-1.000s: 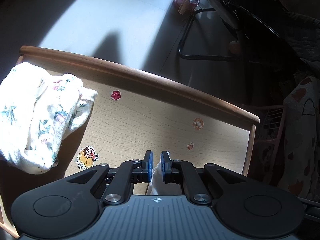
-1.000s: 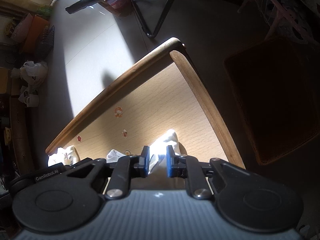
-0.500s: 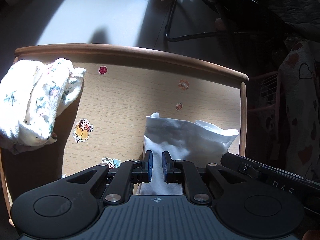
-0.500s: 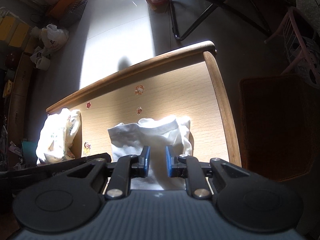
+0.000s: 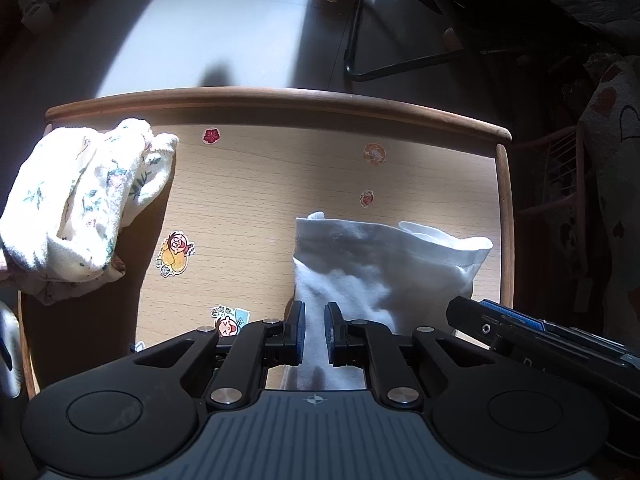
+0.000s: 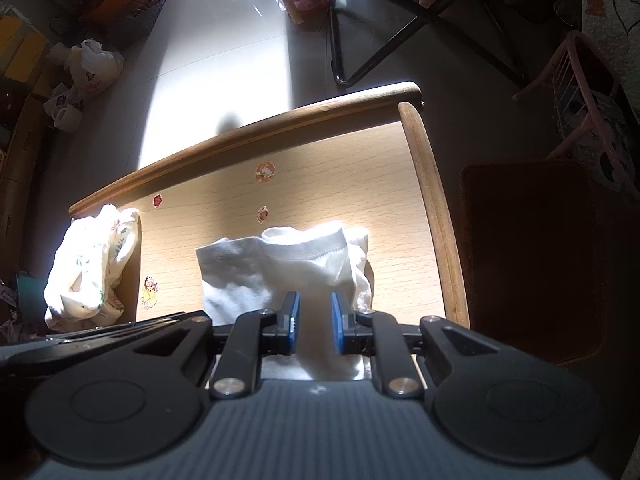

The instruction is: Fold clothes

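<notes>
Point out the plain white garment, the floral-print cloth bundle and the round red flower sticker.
plain white garment point(image 5: 384, 264), left wrist view, middle of its upper fold
floral-print cloth bundle point(image 5: 76, 204), left wrist view, centre of the heap
round red flower sticker point(image 5: 211, 135), left wrist view, its centre

White garment point(image 5: 384, 264) near end hidden under left gripper point(image 5: 314, 334) body — floral cloth point(image 5: 80, 200) cut off at frame edge.
</notes>
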Motion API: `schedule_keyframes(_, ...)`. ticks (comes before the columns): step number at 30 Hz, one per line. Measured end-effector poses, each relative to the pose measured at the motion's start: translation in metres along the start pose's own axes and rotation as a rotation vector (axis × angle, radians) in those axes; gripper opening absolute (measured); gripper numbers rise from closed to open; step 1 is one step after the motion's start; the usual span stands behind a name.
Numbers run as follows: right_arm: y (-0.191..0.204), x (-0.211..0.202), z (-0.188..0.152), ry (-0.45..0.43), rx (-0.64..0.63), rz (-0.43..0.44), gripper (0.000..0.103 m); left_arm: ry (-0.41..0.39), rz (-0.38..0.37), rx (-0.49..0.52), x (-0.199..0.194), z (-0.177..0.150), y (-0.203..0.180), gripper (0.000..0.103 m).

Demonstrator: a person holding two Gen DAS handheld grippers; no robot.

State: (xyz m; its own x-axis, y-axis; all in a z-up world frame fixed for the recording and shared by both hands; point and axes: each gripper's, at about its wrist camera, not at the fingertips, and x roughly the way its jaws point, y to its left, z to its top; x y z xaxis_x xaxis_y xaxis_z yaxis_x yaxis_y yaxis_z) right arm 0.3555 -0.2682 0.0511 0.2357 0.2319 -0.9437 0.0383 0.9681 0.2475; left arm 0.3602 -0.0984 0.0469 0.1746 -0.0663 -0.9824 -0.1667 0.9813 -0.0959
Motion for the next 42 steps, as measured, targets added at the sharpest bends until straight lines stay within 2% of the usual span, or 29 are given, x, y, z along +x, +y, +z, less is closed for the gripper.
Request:
schedule_keyframes(9, 0.006, -0.028, -0.015, -0.024, -0.048, -0.054, 0.017, -0.035, 0.037, 0.069, -0.030, -0.019, -0.006, 0.015)
schedule_keyframes(16, 0.010, -0.041, -0.034, -0.015, -0.063, -0.076, 0.017, -0.060, 0.111, 0.104, -0.056, -0.040, -0.007, 0.015)
schedule_keyframes(24, 0.005, -0.050, -0.058, -0.019, -0.039, -0.085, 0.017, -0.047, 0.114, 0.133, -0.068, -0.064, -0.005, 0.016)
schedule_keyframes(31, -0.011, -0.051, -0.078, -0.052, -0.022, -0.056, 0.017, -0.037, 0.075, 0.065, -0.053, -0.080, 0.015, 0.016)
schedule_keyframes(33, -0.017, -0.047, -0.083, -0.050, -0.013, -0.037, 0.026, -0.025, 0.063, 0.042, -0.043, -0.083, 0.022, 0.016)
schedule_keyframes(34, -0.020, -0.045, -0.085, -0.051, -0.006, -0.029, 0.035, -0.017, 0.060, 0.032, -0.039, -0.084, 0.025, 0.016)
schedule_keyframes(36, -0.027, -0.039, -0.088, -0.046, 0.017, -0.007, 0.037, -0.009, 0.047, -0.003, -0.028, -0.088, 0.032, 0.016)
schedule_keyframes(42, -0.031, -0.015, -0.090, -0.029, 0.036, 0.023, 0.040, -0.073, -0.007, -0.081, -0.010, -0.086, 0.044, 0.016)
